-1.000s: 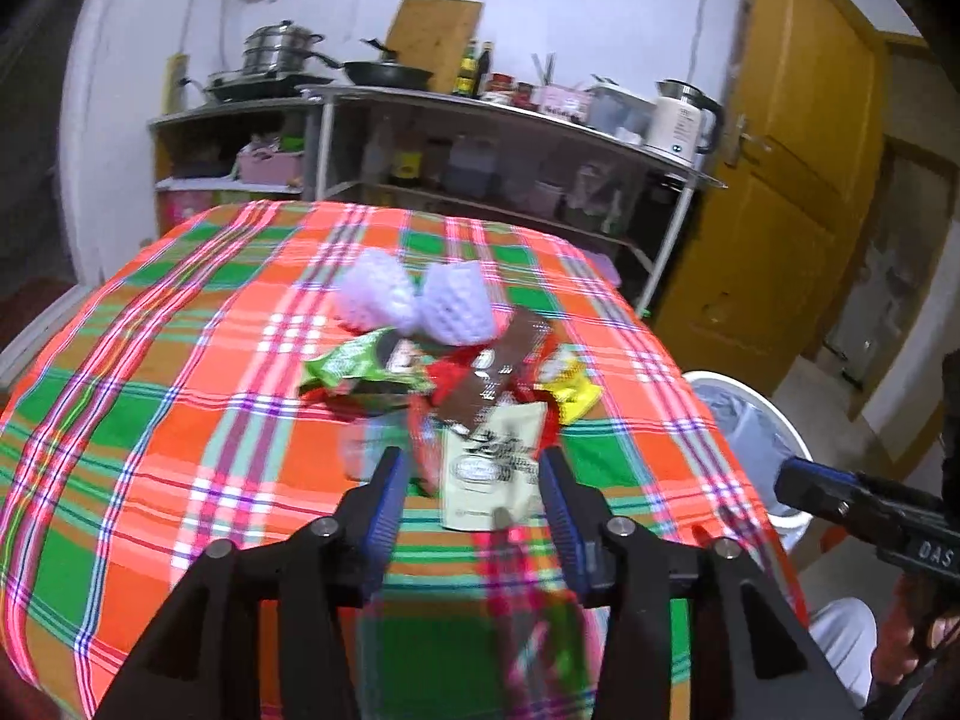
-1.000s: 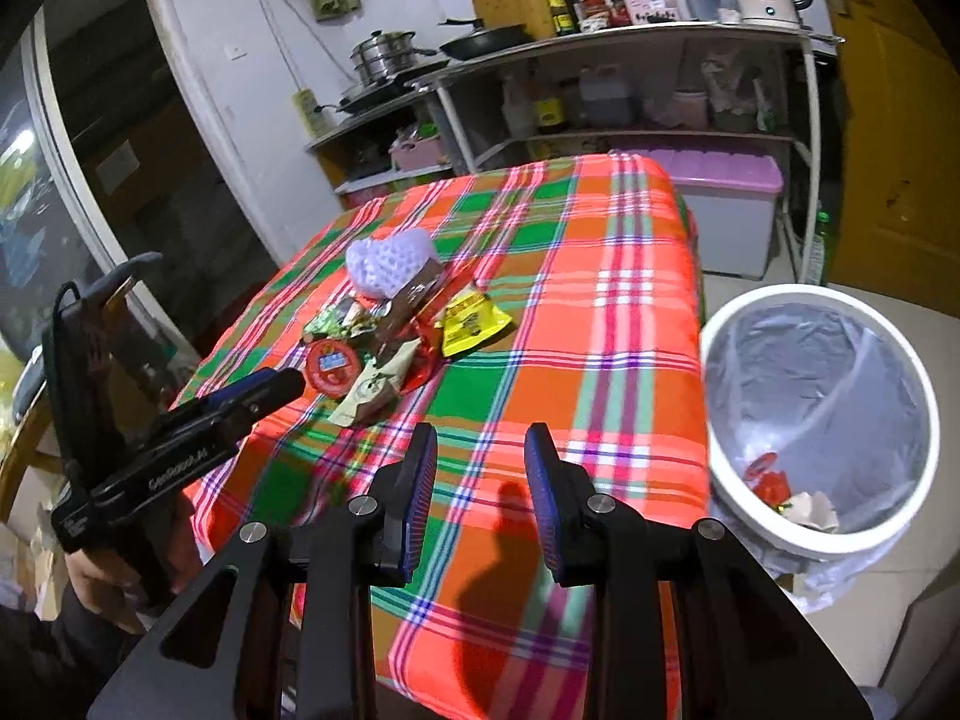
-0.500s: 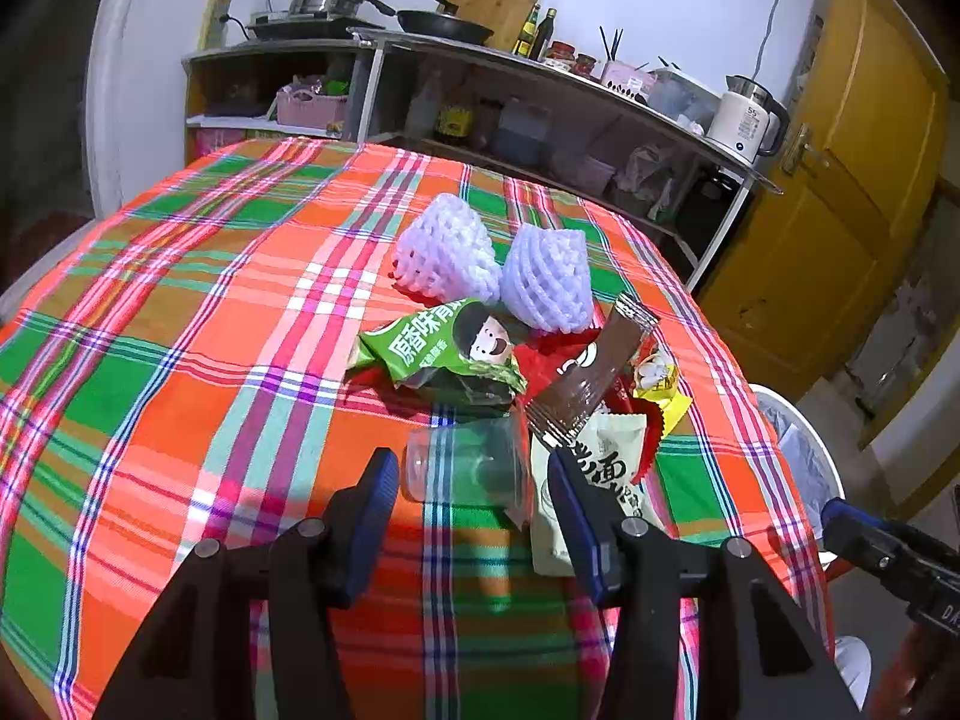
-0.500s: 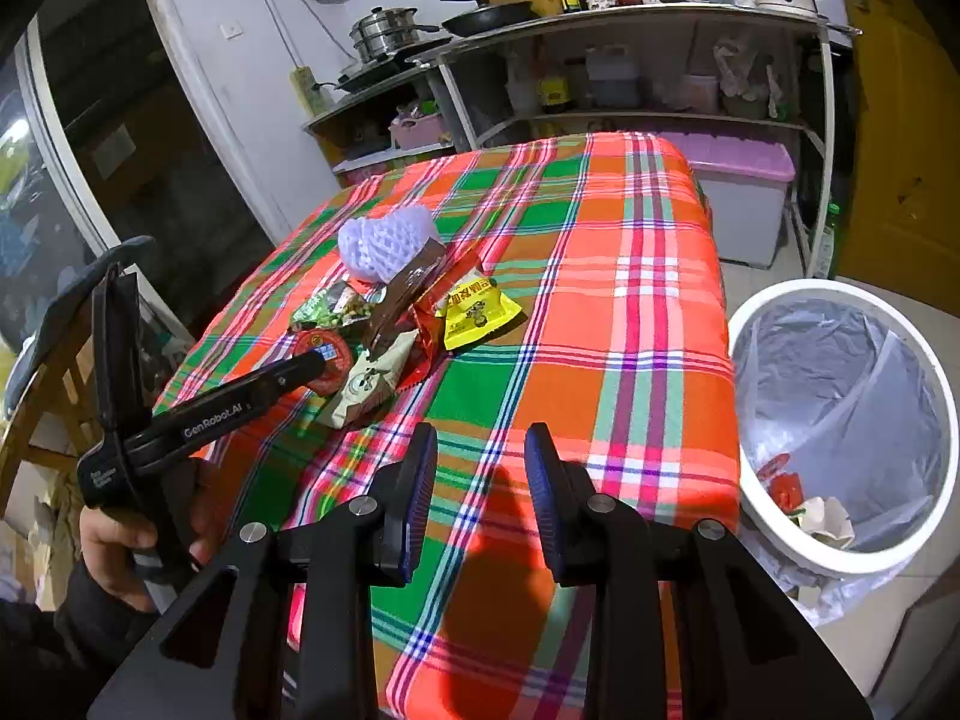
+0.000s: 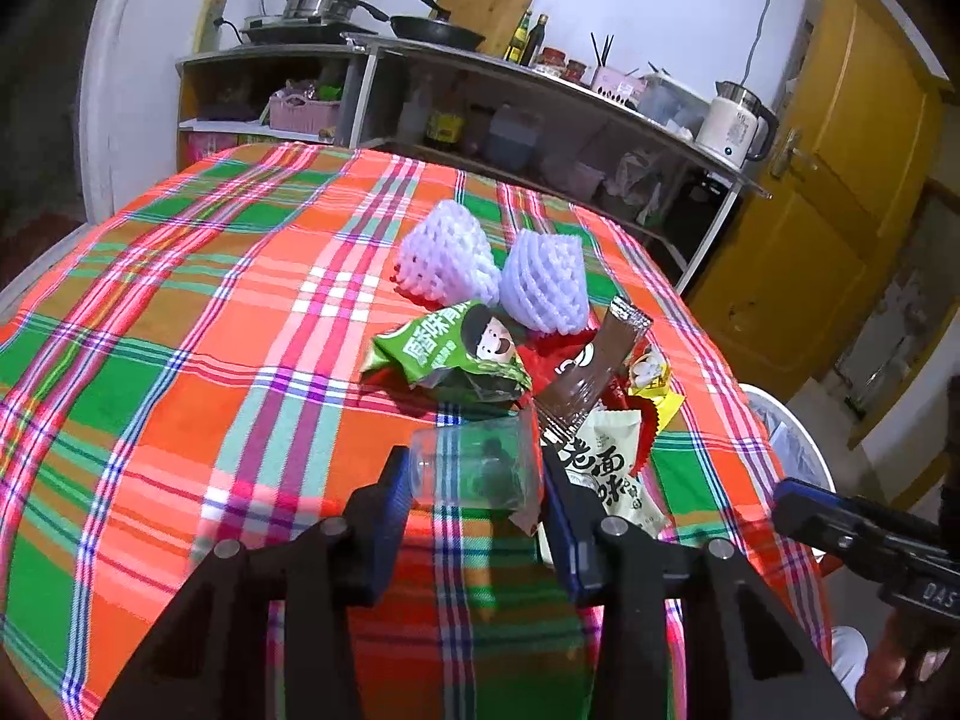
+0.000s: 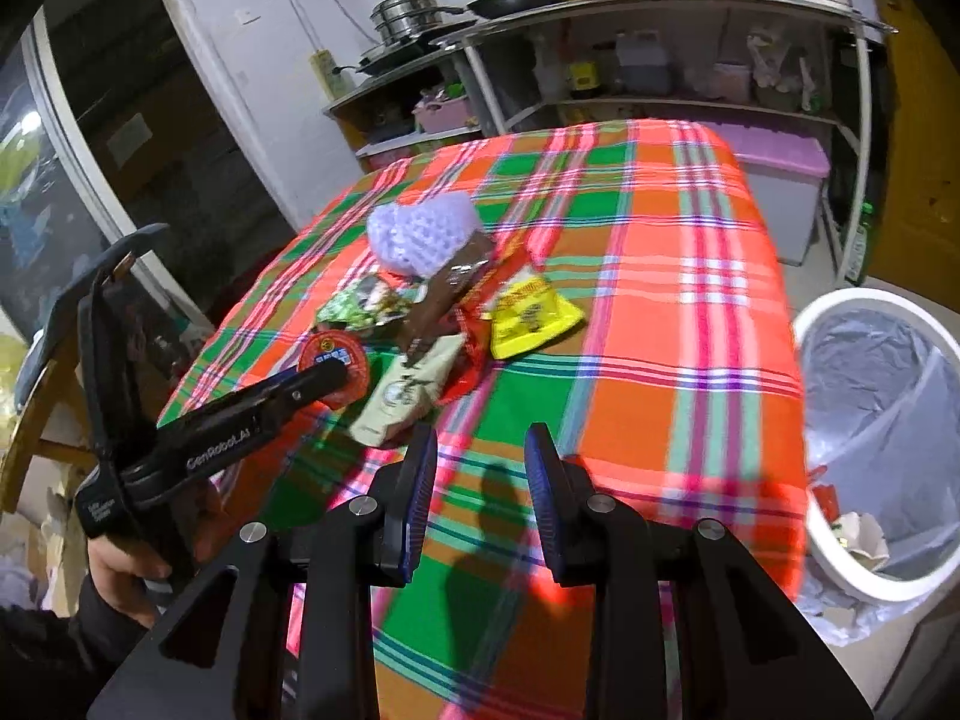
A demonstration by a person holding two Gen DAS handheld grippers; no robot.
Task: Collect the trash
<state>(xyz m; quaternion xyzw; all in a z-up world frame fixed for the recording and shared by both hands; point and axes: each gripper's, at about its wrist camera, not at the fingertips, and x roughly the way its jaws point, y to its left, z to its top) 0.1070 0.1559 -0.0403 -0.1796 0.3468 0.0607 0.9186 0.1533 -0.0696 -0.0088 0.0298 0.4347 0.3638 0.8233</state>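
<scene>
Two jaws of the left gripper (image 5: pixel 477 480) have just been closing on the clear cup (image 5: pixel 474 468) lying beside the wrappers (image 5: pixel 606 462); thin plastic could buckle or slip. The right gripper (image 6: pixel 477 480) hovers part-open, empty, near the bin (image 6: pixel 888 450).

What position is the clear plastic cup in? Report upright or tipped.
Tipped: the clear plastic cup lies on its side on the plaid tablecloth, inside the left gripper, whose jaws have just been closing.
</scene>
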